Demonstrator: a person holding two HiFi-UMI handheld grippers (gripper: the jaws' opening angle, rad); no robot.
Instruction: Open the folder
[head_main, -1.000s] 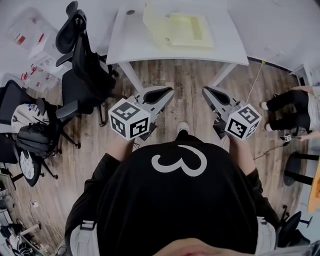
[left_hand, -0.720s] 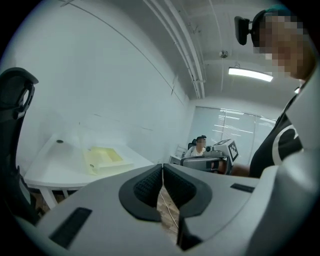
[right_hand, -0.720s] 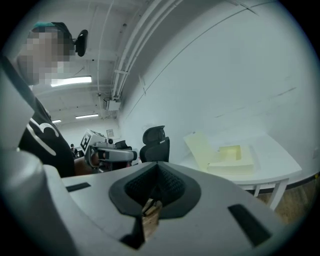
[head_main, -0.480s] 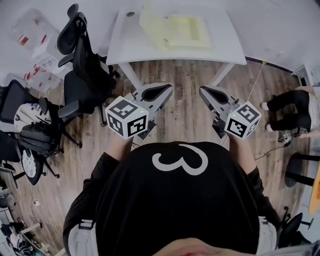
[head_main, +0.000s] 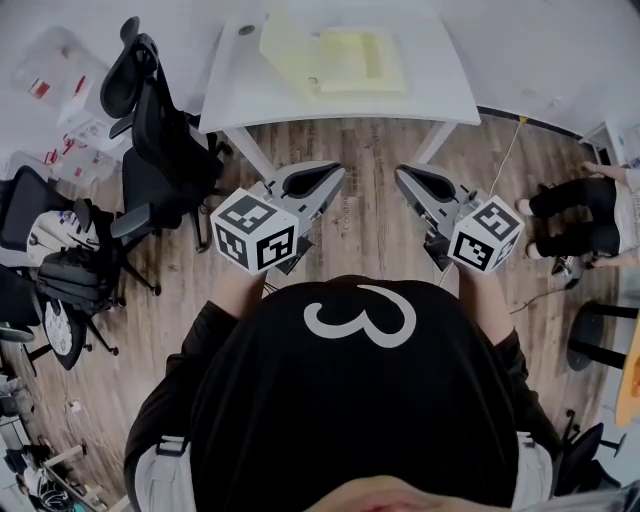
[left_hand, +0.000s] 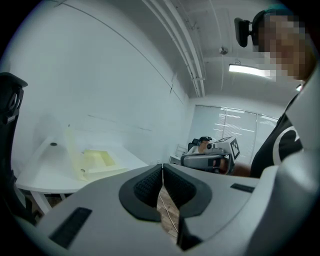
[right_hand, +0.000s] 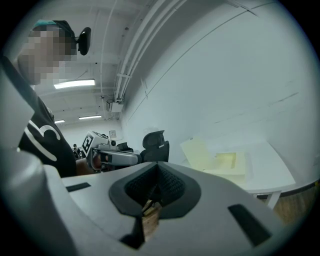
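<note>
The folder (head_main: 335, 58) is pale yellow and lies on a white worktop (head_main: 445, 95). The floor (head_main: 375, 215) is brown wood-grain planks. The left tool (head_main: 336, 178) and right tool (head_main: 404, 178) are grey with black textured pads (left_hand: 146, 186). The left cube (head_main: 256, 232) and right cube (head_main: 487, 238) are white with black square markers. The shirt (head_main: 360, 400) is black with a white looped figure. The chairs (head_main: 150, 140) are black, the wall (left_hand: 100, 75) white.

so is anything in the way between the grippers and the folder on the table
Nothing visible. The left gripper and right gripper, both shut and empty, hang over the wood floor short of the white table; the yellow folder lies on it straight ahead. The black office chair stands off to the left.
</note>
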